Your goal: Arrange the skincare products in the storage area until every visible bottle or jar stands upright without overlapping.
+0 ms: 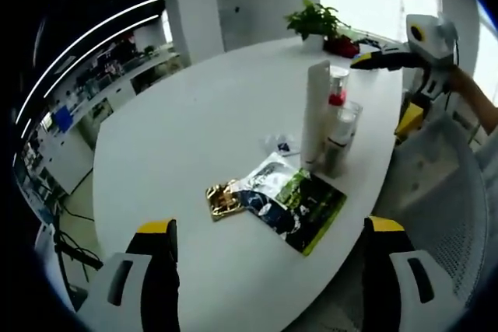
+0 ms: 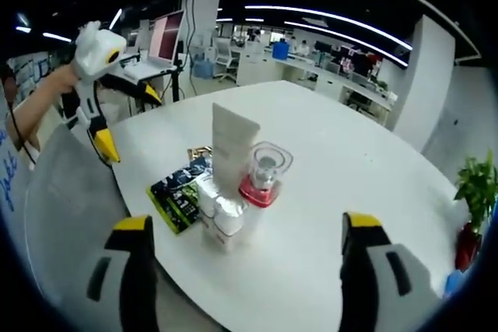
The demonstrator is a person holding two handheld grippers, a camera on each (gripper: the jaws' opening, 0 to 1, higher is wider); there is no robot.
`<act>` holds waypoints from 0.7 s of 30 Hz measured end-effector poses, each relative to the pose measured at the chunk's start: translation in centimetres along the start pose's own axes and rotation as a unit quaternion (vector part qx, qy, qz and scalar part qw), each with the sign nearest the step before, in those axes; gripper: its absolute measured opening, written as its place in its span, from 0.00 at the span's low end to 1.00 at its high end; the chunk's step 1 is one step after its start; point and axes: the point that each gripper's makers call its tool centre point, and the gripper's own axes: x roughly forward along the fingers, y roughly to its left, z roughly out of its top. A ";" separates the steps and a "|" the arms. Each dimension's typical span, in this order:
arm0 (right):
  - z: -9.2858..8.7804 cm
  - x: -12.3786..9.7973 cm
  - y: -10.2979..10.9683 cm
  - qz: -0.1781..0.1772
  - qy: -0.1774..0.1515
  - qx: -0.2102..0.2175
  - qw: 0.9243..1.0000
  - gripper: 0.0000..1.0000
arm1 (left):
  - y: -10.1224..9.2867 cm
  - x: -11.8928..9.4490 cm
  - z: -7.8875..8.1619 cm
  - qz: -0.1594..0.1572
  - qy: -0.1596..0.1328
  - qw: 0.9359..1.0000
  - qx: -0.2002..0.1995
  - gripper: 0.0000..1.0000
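A tight cluster of skincare products stands upright near the edge of the white table [image 1: 194,114]. It holds a tall white tube [image 1: 317,110], a jar with a red band [image 1: 337,91] and a clear-capped bottle [image 1: 342,126]. My left gripper [image 1: 271,225] is open and empty, well short of the cluster. In the right gripper view the tube [image 2: 233,145], the red-banded jar [image 2: 264,172] and low white bottles [image 2: 222,211] stand just ahead of my right gripper [image 2: 246,221], which is open and holds nothing. The left gripper [image 2: 128,118] hangs off the table edge, also open.
Flat sachets [image 1: 284,200], a gold packet [image 1: 223,198] and a small clear sachet [image 1: 280,144] lie beside the cluster. A potted plant [image 1: 315,19] stands at the far end. A grey mesh chair [image 1: 443,184] sits by the table edge. The right gripper [image 1: 385,87] hovers past the products.
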 end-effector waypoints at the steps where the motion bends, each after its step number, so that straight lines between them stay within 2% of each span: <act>1: 0.1 0.0 0.0 0.001 -0.002 0.001 1.000 1.00 | 0.1 0.1 0.0 0.000 0.001 1.000 0.000 0.97; 7: 0.5 0.1 -0.1 0.004 -0.016 0.005 1.000 1.00 | 0.6 0.6 0.1 0.000 0.006 1.000 -0.003 0.97; 15: 0.1 0.2 -0.1 0.009 -0.010 0.008 1.000 1.00 | 1.9 1.6 -0.3 0.005 0.018 1.000 -0.007 0.96; 21: 0.2 0.3 -0.4 0.005 -0.013 0.011 1.000 1.00 | 3.0 2.2 -0.3 0.009 0.026 1.000 -0.008 0.88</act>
